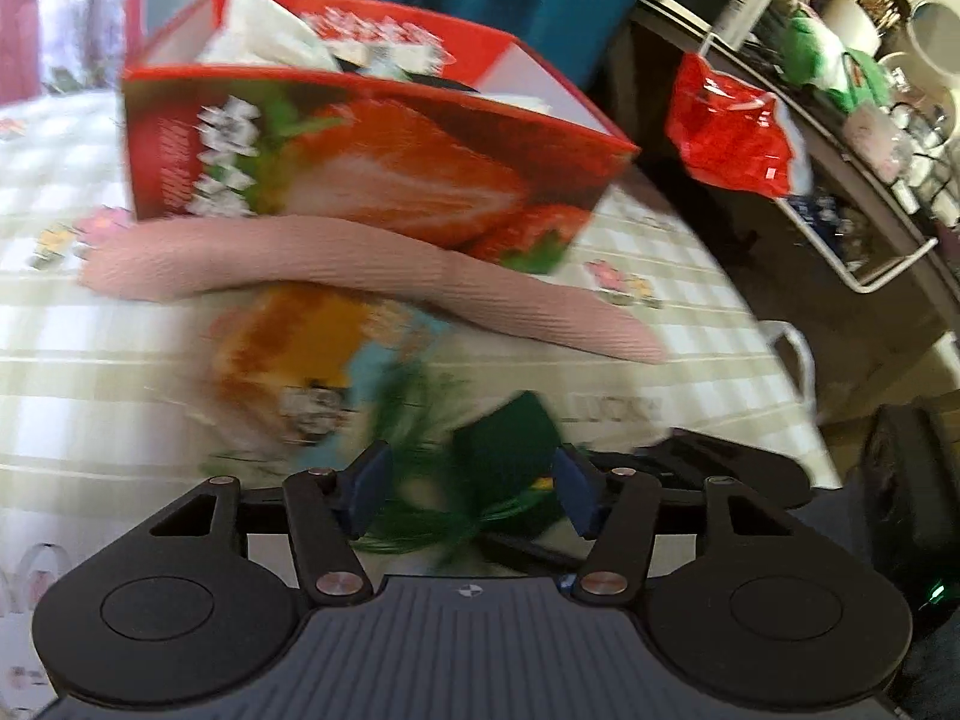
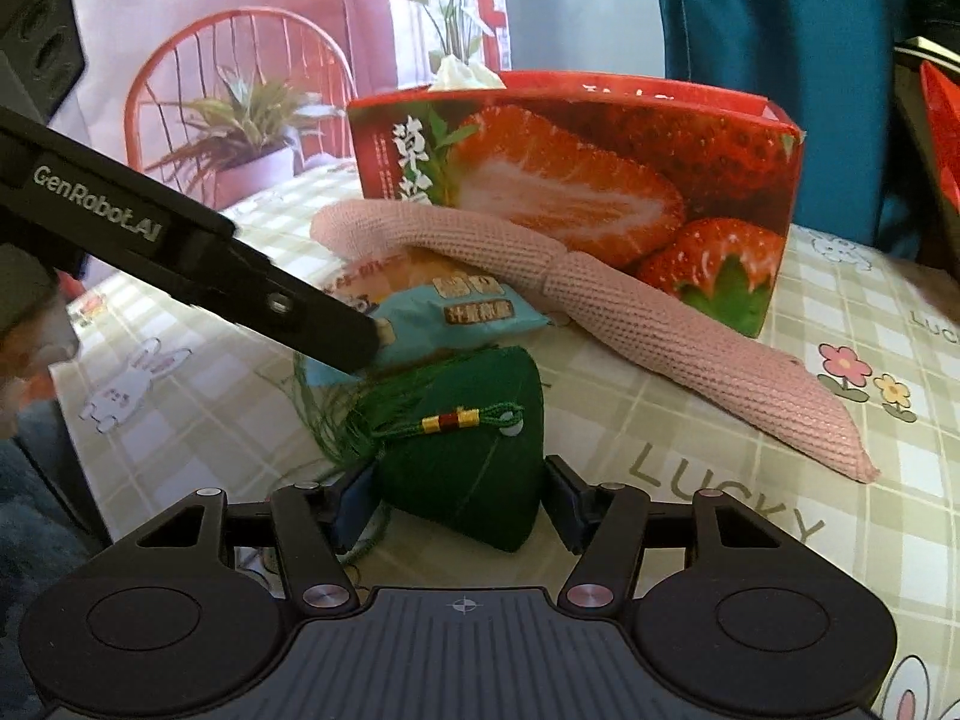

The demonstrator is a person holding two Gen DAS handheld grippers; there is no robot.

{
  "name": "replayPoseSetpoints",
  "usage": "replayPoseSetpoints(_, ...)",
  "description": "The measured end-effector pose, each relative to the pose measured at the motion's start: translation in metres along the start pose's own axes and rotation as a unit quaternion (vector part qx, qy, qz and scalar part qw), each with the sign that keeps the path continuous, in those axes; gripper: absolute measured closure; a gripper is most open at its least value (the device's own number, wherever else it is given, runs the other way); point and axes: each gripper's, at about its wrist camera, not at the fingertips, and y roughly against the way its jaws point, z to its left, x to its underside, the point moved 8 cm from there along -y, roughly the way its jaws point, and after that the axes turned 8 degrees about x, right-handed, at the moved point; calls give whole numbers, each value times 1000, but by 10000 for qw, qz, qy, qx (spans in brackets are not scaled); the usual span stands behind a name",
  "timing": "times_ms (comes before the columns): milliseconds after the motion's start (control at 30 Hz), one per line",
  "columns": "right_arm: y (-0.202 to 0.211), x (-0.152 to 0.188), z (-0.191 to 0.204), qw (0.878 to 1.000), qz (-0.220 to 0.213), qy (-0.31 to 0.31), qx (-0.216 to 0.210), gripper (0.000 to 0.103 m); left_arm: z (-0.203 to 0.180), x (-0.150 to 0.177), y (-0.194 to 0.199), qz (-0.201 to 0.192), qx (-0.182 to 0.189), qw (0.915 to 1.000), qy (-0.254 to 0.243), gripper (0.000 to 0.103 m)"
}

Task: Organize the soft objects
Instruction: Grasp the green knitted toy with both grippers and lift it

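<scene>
— Three soft things are still lying loose on the table (image 2: 750,420): the green pyramid pouch (image 2: 462,456), the blue snack packet (image 2: 444,318) and the pink knitted tube (image 2: 660,324), which is leaning against the strawberry box (image 2: 576,180). Sorting is looking barely begun.

— What are the tongs doing?

— The right tongs (image 2: 462,507) are straddling the pouch near the table's front edge; the left pad is touching it, the right pad is standing just clear, so I'm not calling it a grip. The left tongs (image 1: 468,492) are reaching toward the packet's end.

— Clenched on it?

— I cannot tell. Their own view is blurring badly, and from the right view the arm is covering the tips. Only white tissue is showing inside the box.
</scene>
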Motion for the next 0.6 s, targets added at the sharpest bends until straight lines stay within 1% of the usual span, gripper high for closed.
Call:
replayPoseSetpoints(67, 1, -1, 1, 10000, -28, 36, -39, 48, -4, 0, -10, 130, 159, 9997, 100, 42)
replayPoseSetpoints(200, 1, 0, 5, 9998, -35, 76, -165, 50, -4, 4, -31, 308, 201, 9990, 249, 46)
replayPoseSetpoints(267, 1, 0, 7, 9998, -40, 83, -198, 51, -1, 7, -39, 347, 355, 9979, 418, 48)
replayPoseSetpoints(367, 0, 1, 6, 9997, -47, 11, -222, 51, 0, 9, -44, 299, 406, 9978, 419, 48)
replayPoseSetpoints(500, -1, 1, 4, 9996, -64, -111, -262, 53, 3, 8, -45, 251, 465, 9975, 469, 51)
replayPoseSetpoints(600, 1, -4, 4, 9995, -59, -136, -277, 55, 0, -1, -38, 128, 528, 9977, 411, 52)
